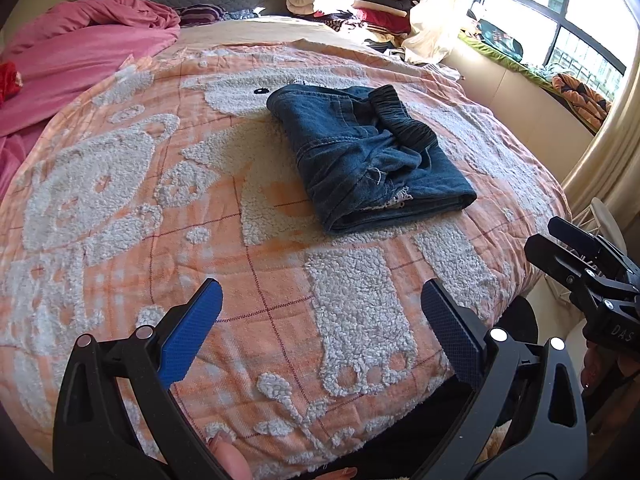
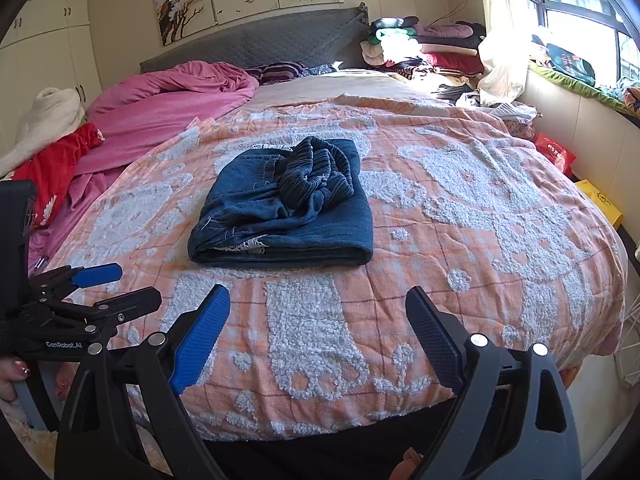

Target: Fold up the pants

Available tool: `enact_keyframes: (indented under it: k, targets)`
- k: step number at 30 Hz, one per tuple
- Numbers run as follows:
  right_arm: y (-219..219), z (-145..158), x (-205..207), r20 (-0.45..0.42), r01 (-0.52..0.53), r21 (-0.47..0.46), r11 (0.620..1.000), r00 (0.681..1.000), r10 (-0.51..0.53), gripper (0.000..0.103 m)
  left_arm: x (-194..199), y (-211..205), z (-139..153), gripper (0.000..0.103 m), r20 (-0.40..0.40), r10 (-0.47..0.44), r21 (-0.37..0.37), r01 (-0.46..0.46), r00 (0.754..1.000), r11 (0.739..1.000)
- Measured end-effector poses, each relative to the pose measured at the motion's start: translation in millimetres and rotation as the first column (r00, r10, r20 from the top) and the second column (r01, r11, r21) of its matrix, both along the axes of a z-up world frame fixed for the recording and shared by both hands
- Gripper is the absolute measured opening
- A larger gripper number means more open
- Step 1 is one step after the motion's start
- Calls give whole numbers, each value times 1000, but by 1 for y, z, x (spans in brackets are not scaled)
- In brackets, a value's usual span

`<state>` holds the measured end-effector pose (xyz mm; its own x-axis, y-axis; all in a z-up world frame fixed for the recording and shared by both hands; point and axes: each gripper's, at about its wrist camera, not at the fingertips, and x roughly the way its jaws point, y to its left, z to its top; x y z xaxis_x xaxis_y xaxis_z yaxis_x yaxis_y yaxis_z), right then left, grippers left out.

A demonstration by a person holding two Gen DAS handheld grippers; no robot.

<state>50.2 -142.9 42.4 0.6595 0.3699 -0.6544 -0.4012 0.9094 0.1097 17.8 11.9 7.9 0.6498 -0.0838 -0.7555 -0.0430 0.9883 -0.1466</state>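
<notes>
Dark blue jeans (image 1: 340, 140) (image 2: 256, 220) lie folded into a thick rectangle on the orange-and-white blanket (image 1: 160, 208) (image 2: 460, 208). Their black elastic waistband is bunched on top. My left gripper (image 1: 320, 286) hovers over the blanket's near part, well short of the jeans, jaws wide apart with nothing between them. My right gripper (image 2: 318, 292) hangs likewise near the bed's front edge, open and empty. Each gripper shows in the other's view: the right gripper (image 1: 542, 232) at the right edge, the left gripper (image 2: 136, 282) at the left edge. Fingers of the person holding them show at the bottom of both views.
A pink duvet (image 2: 172, 96) and a red garment (image 2: 56, 168) are heaped on the bed's left side. Stacked clothes (image 2: 420, 48) sit by the grey headboard (image 2: 280, 44). To the right are a window ledge (image 2: 576, 84) and, on the floor, a red bag (image 2: 556, 152).
</notes>
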Motion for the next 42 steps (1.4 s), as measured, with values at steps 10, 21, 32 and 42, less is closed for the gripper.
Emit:
enact_keyframes:
  k: [10, 21, 32, 42]
  targets:
    - [1, 0, -1, 1, 1, 0, 1000, 1000, -1, 89, -1, 1, 3, 94, 0, 12, 14, -12, 1000, 1000]
    - [1, 1, 0, 3, 8, -10, 1000, 1000, -8, 89, -1, 2, 5, 94, 8, 10, 13, -10, 1000, 1000]
    - [2, -2, 4, -8, 20, -15, 1000, 1000, -20, 89, -1, -1, 4, 94, -3, -2, 25, 2, 1000, 1000]
    - [4, -4, 5, -13, 22, -23, 999, 1000, -22, 89, -3, 2, 3, 94, -5, -10, 4, 10, 1000, 1000]
